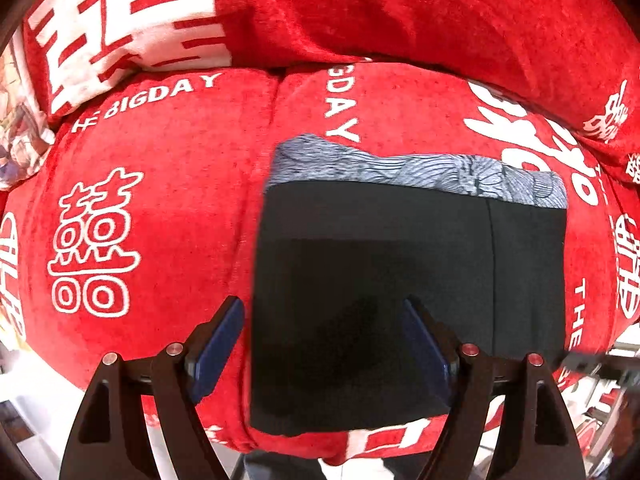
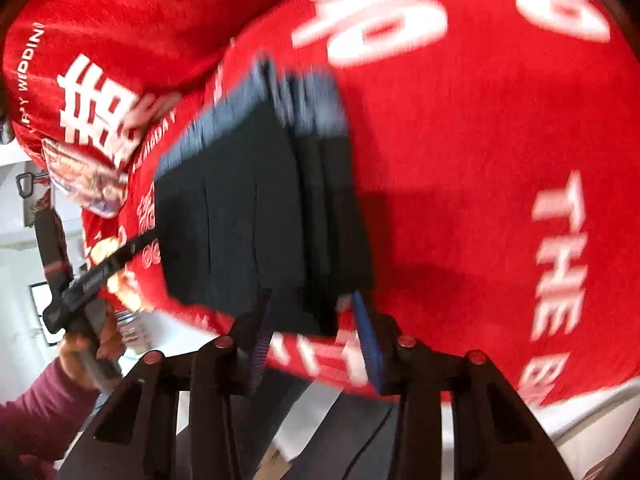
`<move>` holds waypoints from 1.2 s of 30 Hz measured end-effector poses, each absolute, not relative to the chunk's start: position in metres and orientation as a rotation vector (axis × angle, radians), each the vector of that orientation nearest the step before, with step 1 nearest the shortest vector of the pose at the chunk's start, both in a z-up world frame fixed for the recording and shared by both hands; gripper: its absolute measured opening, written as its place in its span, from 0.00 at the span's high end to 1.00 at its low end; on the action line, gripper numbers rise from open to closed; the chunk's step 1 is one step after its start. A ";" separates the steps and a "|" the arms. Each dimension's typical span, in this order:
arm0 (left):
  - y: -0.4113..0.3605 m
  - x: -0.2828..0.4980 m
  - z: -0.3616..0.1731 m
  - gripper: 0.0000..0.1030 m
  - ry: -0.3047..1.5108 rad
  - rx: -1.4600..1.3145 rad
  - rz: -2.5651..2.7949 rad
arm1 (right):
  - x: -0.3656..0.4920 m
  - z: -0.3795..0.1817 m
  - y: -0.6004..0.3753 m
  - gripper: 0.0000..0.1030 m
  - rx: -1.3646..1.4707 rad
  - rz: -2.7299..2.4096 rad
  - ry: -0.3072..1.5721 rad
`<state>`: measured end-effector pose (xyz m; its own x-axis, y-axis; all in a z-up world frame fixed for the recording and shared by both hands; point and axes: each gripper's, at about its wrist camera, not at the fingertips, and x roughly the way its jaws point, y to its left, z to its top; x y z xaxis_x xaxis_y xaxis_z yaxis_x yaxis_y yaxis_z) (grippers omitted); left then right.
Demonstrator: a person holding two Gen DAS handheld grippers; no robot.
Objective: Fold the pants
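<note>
The black pants [image 1: 400,280] lie folded into a flat rectangle on a red cushion [image 1: 168,184], with a grey patterned waistband [image 1: 420,170] along the far edge. My left gripper [image 1: 324,320] is open above the near left part of the pants, holding nothing. In the blurred right wrist view the folded pants [image 2: 260,208] lie ahead of my right gripper [image 2: 310,308], which is open and empty at their near edge. The left gripper's black body [image 2: 92,280] shows at the left there, held by a hand.
Red cushions with white lettering [image 1: 400,12] rise behind the seat. A patterned pillow [image 1: 20,136] sits at the far left. The seat's front edge [image 1: 280,444] drops to a pale floor [image 1: 32,384] just below the pants.
</note>
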<state>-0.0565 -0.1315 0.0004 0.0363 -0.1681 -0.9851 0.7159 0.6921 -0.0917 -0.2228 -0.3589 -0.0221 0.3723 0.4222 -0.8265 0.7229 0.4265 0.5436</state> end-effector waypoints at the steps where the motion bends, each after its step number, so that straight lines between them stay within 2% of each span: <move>1: -0.135 -0.056 -0.002 0.21 1.370 0.502 -0.722 | -0.224 -0.028 -0.353 0.71 1.214 -0.259 1.257; 3: -0.144 -0.052 -0.012 0.21 1.366 0.512 -0.708 | -0.224 -0.038 -0.345 0.77 1.222 -0.288 1.262; 5: -0.149 -0.046 -0.025 0.21 1.360 0.539 -0.675 | -0.221 -0.039 -0.345 0.86 1.182 -0.327 1.251; 7: -0.148 -0.042 -0.029 0.18 1.372 0.531 -0.679 | -0.217 -0.041 -0.351 0.86 1.164 -0.367 1.241; 18: -0.123 -0.068 -0.002 0.18 1.348 0.625 -0.731 | -0.229 -0.020 -0.344 0.82 1.136 -0.538 1.253; 25: -0.109 -0.085 0.028 0.17 1.329 0.642 -0.760 | -0.214 0.002 -0.311 0.62 1.033 -0.556 1.282; 27: -0.103 -0.088 0.037 0.00 1.326 0.634 -0.761 | -0.206 0.012 -0.304 0.57 1.015 -0.568 1.272; 36: -0.090 -0.096 0.059 0.00 1.313 0.641 -0.780 | -0.174 0.055 -0.284 0.25 0.877 -0.600 1.237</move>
<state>-0.0963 -0.0897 0.0594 0.0768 -0.1363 -0.9877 0.8022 0.5967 -0.0199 -0.1736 -0.2841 0.0554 0.2468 0.0654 -0.9668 0.7996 0.5500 0.2413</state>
